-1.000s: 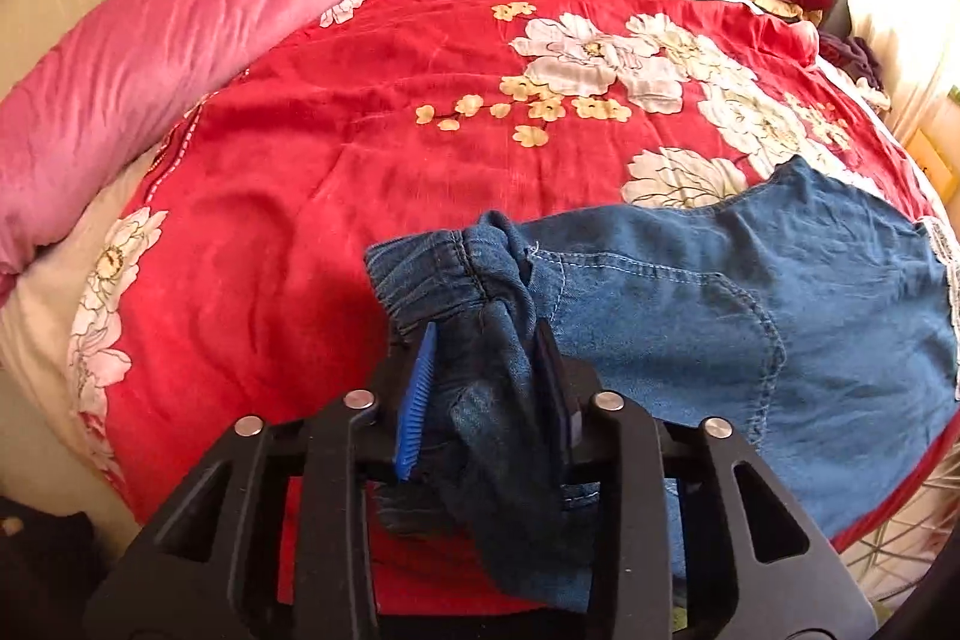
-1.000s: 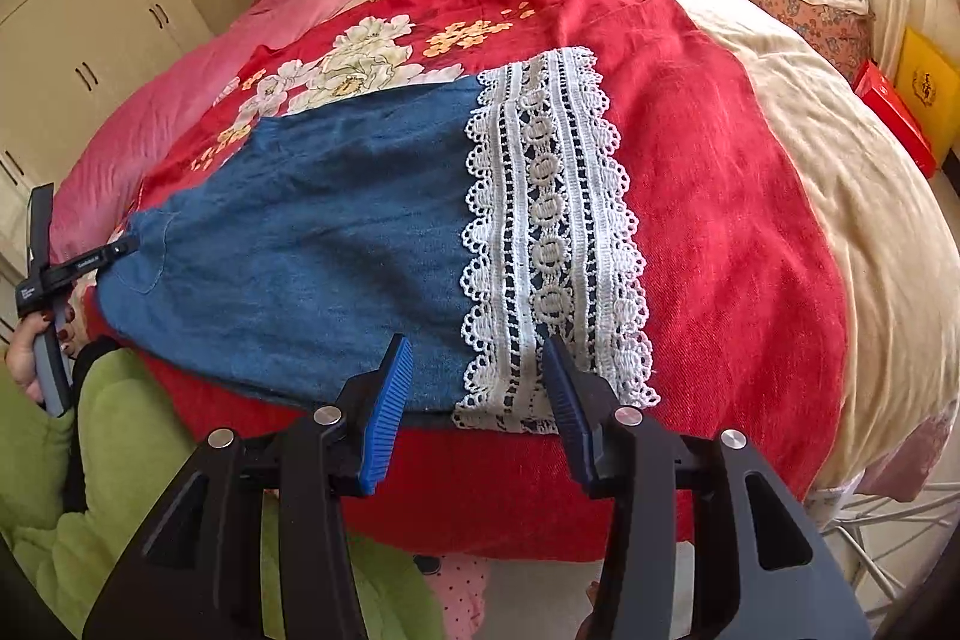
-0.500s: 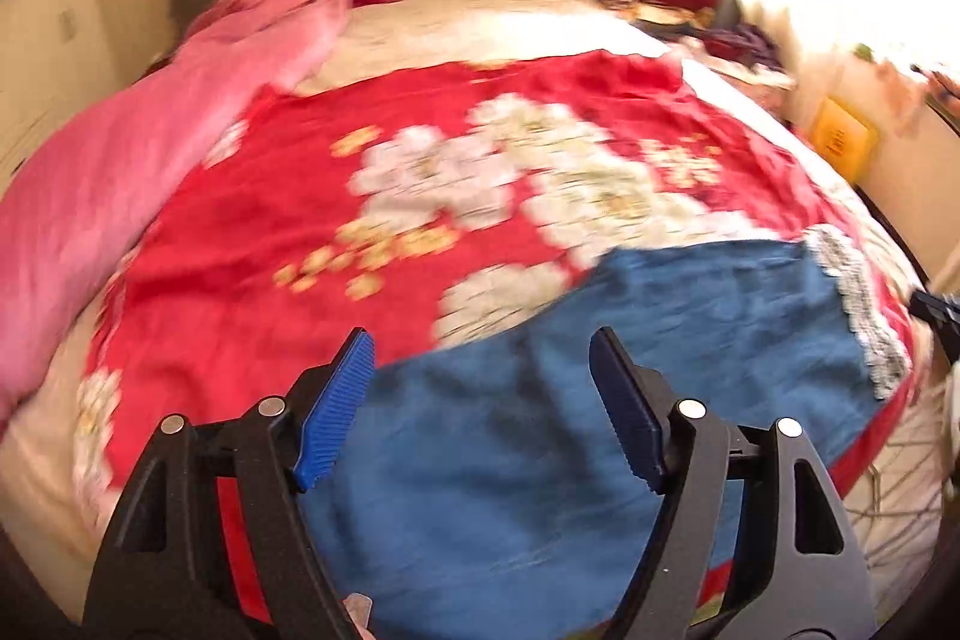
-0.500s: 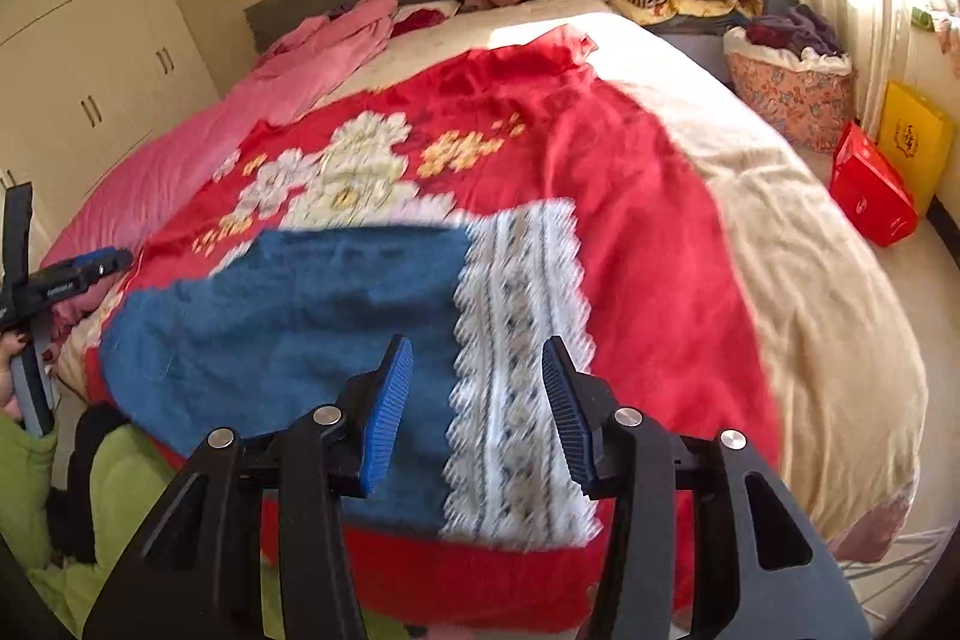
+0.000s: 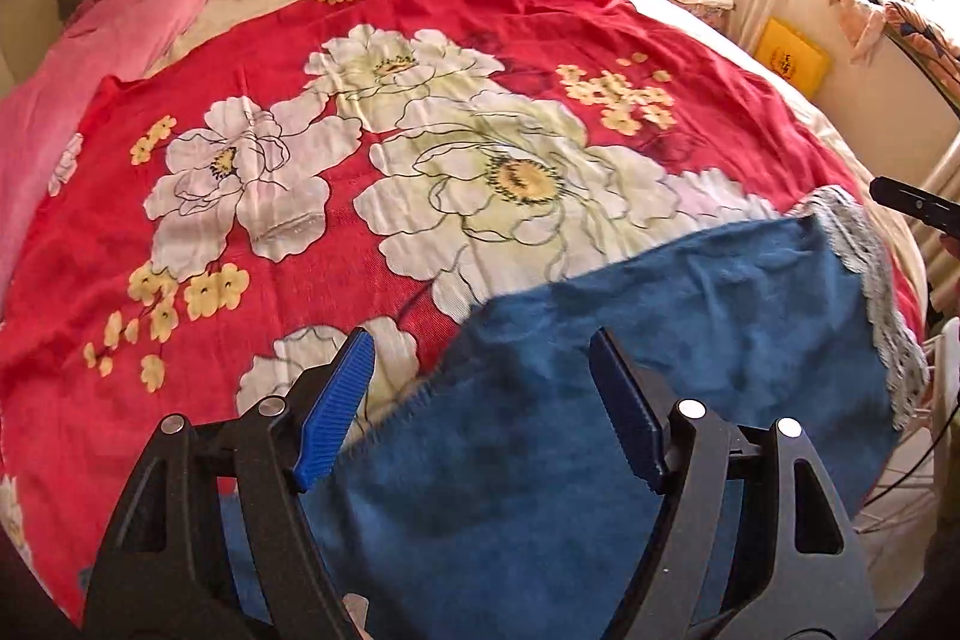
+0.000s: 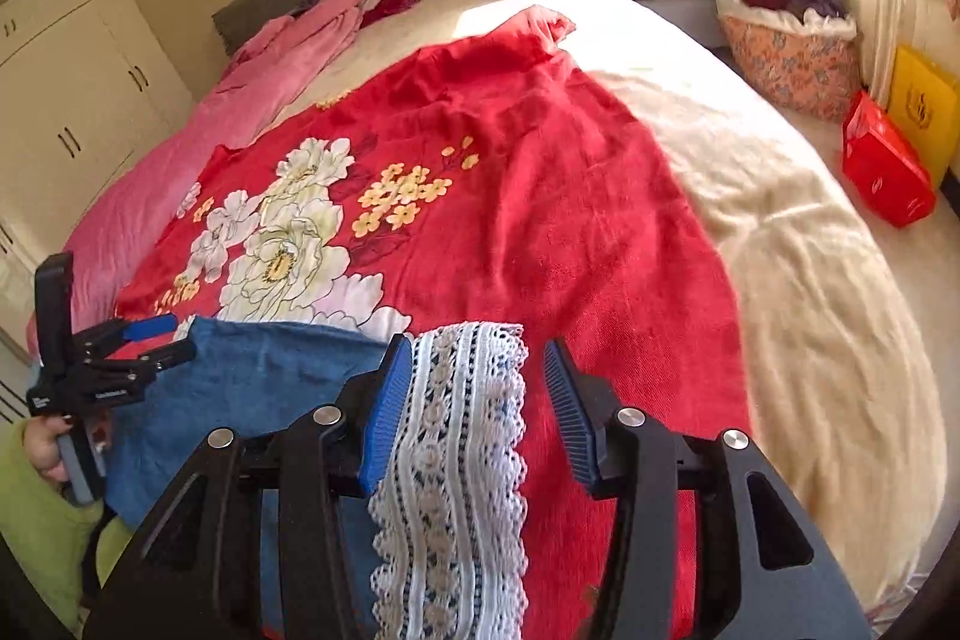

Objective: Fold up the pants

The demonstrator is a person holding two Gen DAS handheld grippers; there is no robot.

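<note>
The pants (image 5: 660, 340) lie flat at the near edge of the bed (image 6: 810, 280), on the red floral blanket (image 5: 300, 220), with the lace cuff (image 6: 456, 436) at my right end. My left claw (image 5: 480, 418) has just been opening and now stands released, nothing between its pads; it hovers over the denim's other end, where a stitched edge runs under it. My right claw (image 6: 474, 406) is also released, jaws part open, straddling the lace band from above without pinching it, as far as I can tell.

From here I judge the fold is not yet begun. The risks: if I close on the lace alone, the loose trim may stretch or slip and the denim stays behind. If I dig too deep, I could catch the blanket with the pants and drag both. The pants also sit close to the bed's edge, so an uneven pull could slide them off.
</note>
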